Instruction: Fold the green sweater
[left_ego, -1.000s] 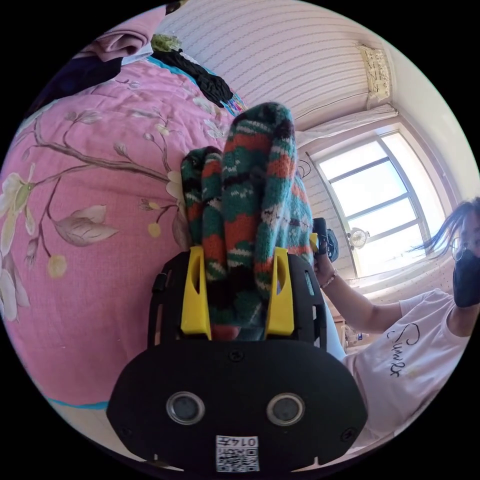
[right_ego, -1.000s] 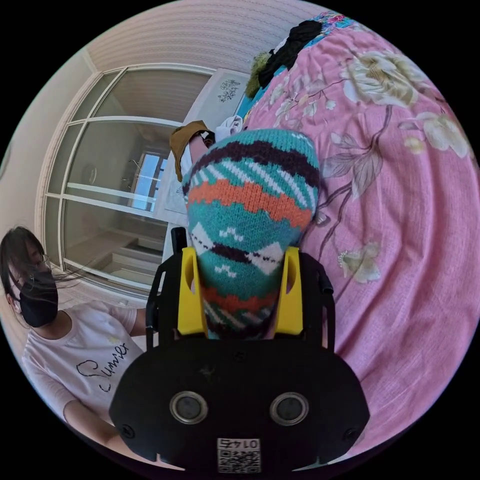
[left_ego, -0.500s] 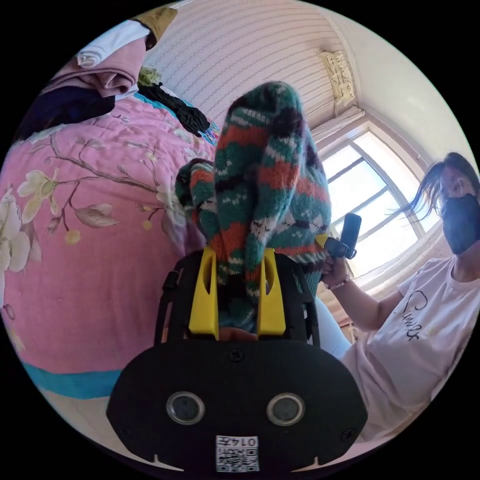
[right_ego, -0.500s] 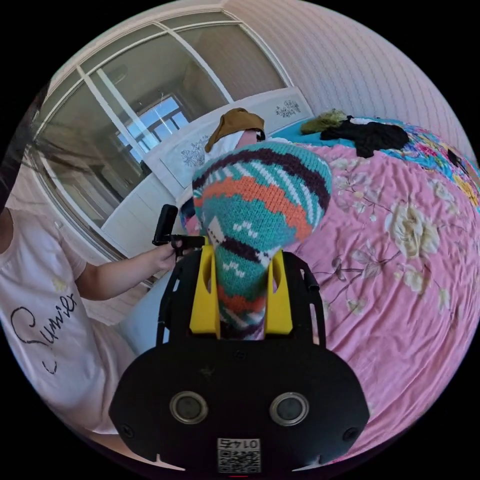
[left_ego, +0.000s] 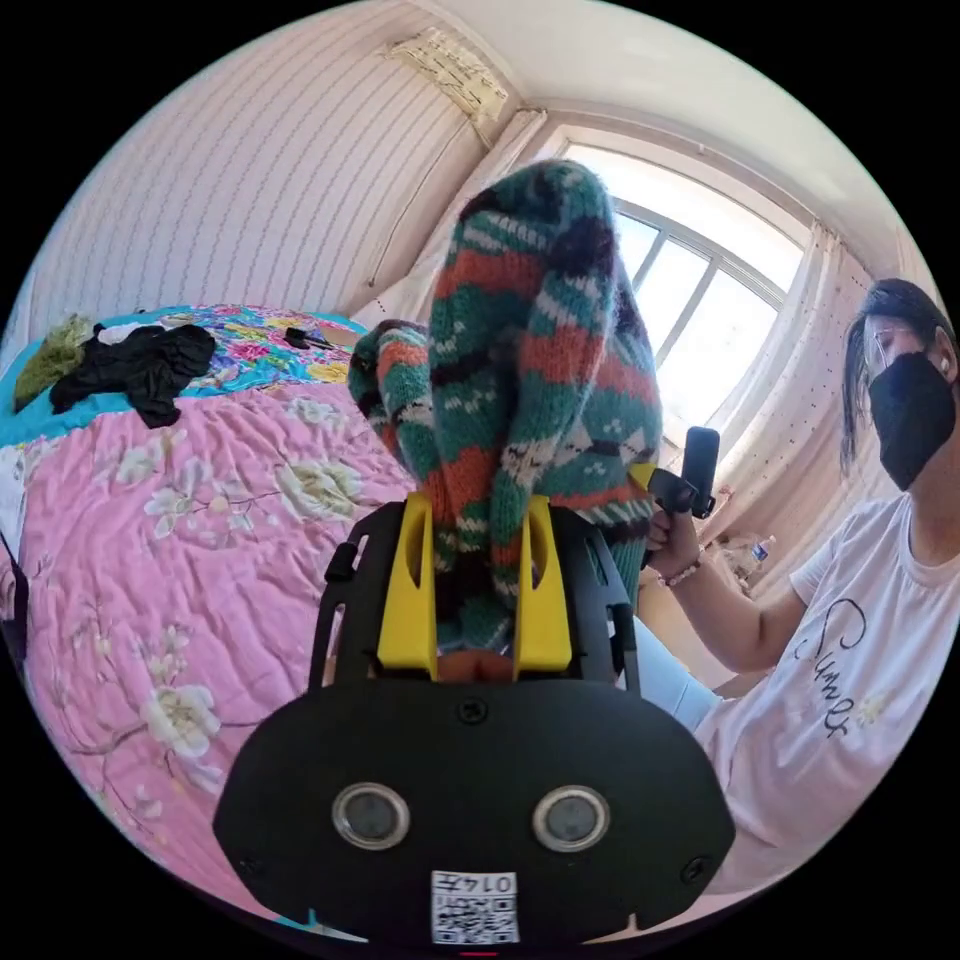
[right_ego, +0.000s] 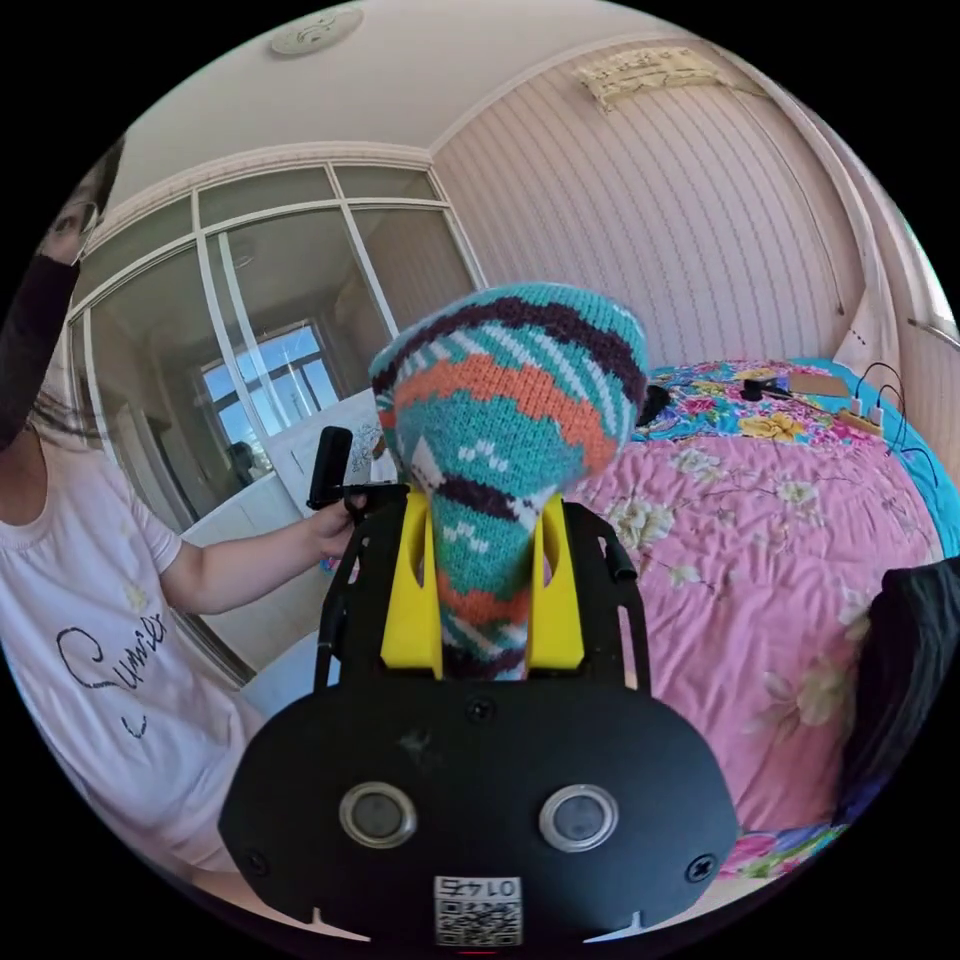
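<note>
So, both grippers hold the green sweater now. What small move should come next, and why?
Probably move both grippers out over the pink bedspread and lower the green sweater onto it. The left gripper and the right gripper each pinch a bunched fold between their jaws, held up in the air, so it needs a flat surface before any fold can be made.

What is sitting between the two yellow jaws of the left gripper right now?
In the left gripper view, a bunched fold of the green sweater fills the gap of the left gripper; both jaws press on it.
</note>
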